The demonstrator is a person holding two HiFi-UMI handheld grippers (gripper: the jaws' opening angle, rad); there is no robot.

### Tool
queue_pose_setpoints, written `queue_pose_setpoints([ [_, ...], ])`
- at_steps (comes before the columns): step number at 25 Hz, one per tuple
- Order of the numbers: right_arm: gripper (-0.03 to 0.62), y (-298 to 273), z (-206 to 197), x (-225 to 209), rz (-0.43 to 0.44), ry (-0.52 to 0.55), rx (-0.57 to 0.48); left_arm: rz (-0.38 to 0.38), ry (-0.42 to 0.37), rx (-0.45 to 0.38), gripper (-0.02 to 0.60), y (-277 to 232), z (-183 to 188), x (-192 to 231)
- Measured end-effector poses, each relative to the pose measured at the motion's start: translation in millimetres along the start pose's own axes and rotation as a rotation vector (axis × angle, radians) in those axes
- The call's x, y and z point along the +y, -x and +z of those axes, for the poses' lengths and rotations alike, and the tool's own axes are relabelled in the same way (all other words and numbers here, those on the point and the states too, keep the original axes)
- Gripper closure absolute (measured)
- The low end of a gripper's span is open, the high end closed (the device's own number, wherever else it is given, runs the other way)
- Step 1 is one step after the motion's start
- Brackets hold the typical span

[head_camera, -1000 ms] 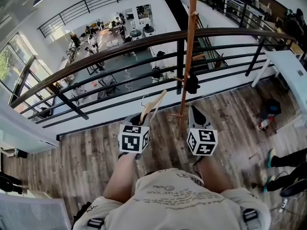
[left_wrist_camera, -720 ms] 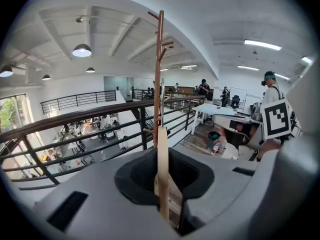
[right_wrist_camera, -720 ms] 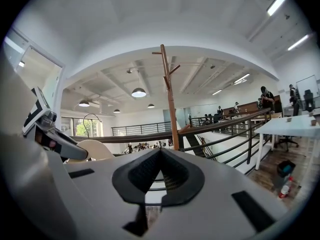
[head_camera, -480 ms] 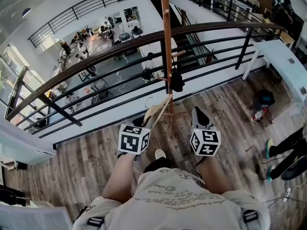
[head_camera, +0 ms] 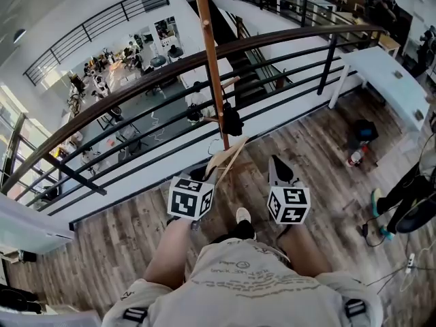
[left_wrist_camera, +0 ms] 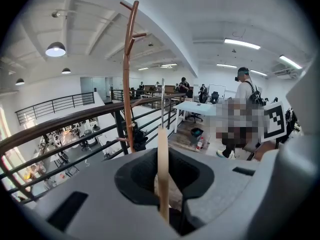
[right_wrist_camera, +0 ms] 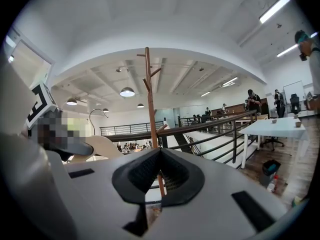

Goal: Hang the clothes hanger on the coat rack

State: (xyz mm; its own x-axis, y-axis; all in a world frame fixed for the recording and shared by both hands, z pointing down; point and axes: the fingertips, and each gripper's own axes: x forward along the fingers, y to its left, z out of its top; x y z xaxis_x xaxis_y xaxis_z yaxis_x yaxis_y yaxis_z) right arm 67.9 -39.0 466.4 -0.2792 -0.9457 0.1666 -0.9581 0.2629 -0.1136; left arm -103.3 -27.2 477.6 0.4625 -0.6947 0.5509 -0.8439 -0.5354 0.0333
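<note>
Left tongs (head_camera: pixel 204 174) clamp hanger (head_camera: pixel 227 159); right tongs (head_camera: pixel 275 164) closed, empty. Coat rack (head_camera: pixel 212 67) just ahead beside railing (head_camera: pixel 129 99); floor (head_camera: pixel 320 148) stretches rightward.

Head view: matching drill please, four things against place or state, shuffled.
1 wooden hanger
2 coat rack
3 white table
4 right gripper

A stands upright at the railing
B clamped in the left gripper
C jaws together, nothing in them
D far right on the wood floor

Pairs: 1-B, 2-A, 3-D, 4-C
</note>
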Motion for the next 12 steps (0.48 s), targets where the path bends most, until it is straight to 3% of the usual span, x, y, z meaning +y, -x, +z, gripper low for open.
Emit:
queue_pose_setpoints([
  [12,0.591,-53,6,-49,-0.04,-0.011,0.013,-0.073,-0.021,-0.006,0.523,-69,35,5],
])
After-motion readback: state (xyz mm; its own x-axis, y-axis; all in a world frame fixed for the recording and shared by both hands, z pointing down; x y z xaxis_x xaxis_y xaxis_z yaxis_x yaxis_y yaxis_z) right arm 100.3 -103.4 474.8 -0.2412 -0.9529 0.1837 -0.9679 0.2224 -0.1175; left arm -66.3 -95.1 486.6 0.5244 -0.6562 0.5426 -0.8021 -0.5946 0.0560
